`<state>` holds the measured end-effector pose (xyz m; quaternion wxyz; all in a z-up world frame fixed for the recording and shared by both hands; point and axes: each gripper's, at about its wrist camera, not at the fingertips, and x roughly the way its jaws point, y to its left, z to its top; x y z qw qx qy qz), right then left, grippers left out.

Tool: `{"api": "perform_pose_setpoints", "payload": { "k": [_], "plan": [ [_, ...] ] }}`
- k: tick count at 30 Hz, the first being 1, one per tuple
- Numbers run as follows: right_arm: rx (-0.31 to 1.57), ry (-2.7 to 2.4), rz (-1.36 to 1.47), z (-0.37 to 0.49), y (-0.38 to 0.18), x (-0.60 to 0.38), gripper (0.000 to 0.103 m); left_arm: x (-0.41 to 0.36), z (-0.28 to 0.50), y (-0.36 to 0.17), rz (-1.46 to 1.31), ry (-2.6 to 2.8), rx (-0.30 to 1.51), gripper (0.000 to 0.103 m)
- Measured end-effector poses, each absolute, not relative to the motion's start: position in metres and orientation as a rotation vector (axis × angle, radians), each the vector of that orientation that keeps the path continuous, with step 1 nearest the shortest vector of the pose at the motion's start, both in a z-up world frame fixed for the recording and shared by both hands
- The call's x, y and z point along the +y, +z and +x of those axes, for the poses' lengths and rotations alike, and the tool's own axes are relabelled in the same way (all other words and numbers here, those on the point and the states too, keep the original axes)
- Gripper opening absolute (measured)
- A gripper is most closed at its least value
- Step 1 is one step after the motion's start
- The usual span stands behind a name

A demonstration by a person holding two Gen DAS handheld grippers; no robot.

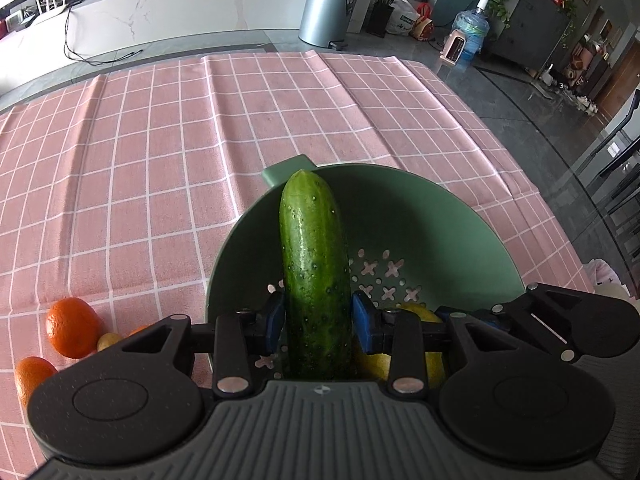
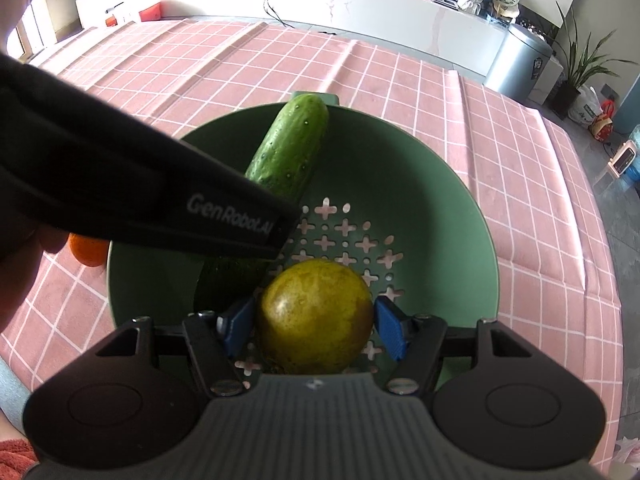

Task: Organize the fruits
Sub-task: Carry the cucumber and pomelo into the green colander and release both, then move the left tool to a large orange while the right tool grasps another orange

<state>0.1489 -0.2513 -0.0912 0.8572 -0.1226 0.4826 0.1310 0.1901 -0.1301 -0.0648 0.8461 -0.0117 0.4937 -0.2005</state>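
A green colander basket (image 1: 460, 236) (image 2: 448, 184) stands on the pink checked cloth. My left gripper (image 1: 318, 316) is shut on a green cucumber (image 1: 314, 264), held over the basket; the cucumber (image 2: 290, 148) and the left gripper's black body (image 2: 160, 196) also show in the right wrist view. My right gripper (image 2: 314, 326) has its blue pads on either side of a yellow-green lemon (image 2: 316, 316) above the basket floor; a small gap shows at the right pad (image 2: 390, 330). The lemon (image 1: 420, 316) peeks out behind the left fingers.
Two oranges (image 1: 72, 326) (image 1: 32, 374) and a small yellowish fruit (image 1: 108, 340) lie on the cloth left of the basket. One orange (image 2: 90, 252) shows under the left gripper. A grey bin (image 1: 330, 8) and a counter stand beyond the table.
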Motion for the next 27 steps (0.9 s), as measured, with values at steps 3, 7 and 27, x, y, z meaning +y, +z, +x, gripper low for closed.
{"api": "perform_pose_setpoints", "payload": {
  "k": [3, 7, 27],
  "plan": [
    [1.026, 0.270, -0.248, 0.150, -0.090, -0.252, 0.063, -0.129, 0.191, -0.061, -0.033, -0.430, 1.041, 0.047],
    [0.983, 0.249, -0.271, 0.146, -0.080, -0.251, 0.072, -0.127, 0.188, -0.053, -0.017, -0.424, 1.025, 0.048],
    [0.738, 0.179, -0.046, 0.060, -0.034, -0.221, 0.072, -0.062, 0.098, 0.012, 0.110, -0.357, 0.832, 0.051]
  ]
}}
